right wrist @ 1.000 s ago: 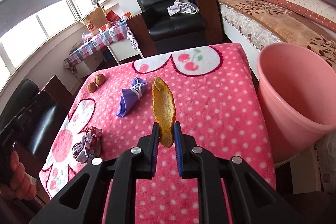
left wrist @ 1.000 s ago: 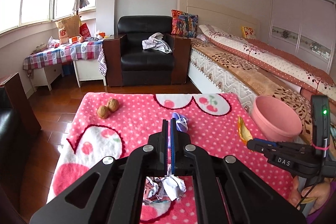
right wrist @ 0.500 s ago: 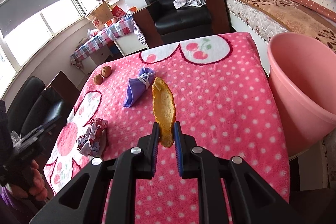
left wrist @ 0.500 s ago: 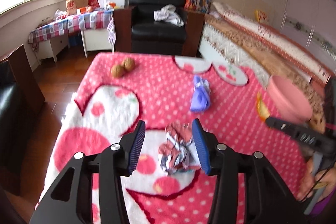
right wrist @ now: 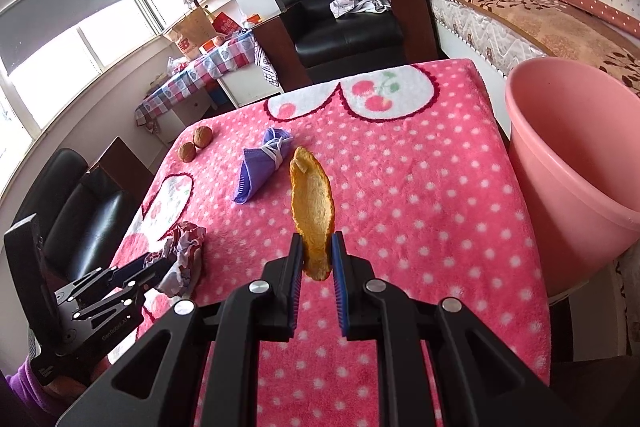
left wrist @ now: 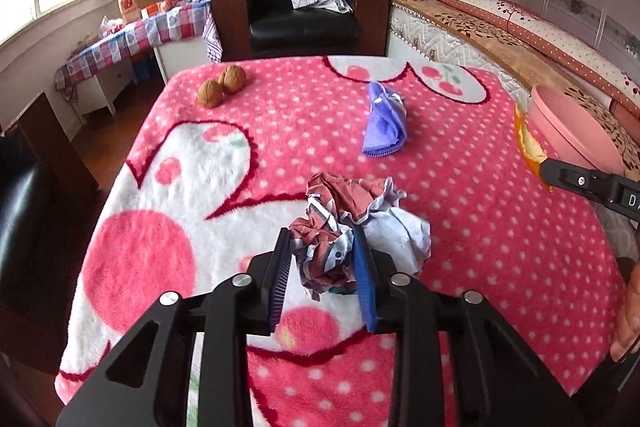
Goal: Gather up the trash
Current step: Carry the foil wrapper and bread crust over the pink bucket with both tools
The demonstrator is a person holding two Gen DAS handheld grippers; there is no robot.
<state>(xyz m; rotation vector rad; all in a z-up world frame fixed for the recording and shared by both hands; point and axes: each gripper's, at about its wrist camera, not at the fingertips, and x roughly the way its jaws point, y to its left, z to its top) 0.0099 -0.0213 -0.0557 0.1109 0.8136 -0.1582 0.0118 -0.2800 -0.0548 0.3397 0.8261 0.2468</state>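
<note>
Between closing left gripper (left wrist: 322, 263) pads, crumpled paper (left wrist: 352, 227), right gripper (right wrist: 316, 269) clamping peel (right wrist: 312, 211).

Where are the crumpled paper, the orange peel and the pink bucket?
crumpled paper (left wrist: 352, 223): left wrist view, its middle.
orange peel (right wrist: 312, 207): right wrist view, inner side.
pink bucket (right wrist: 568, 163): right wrist view, inner wall.
</note>
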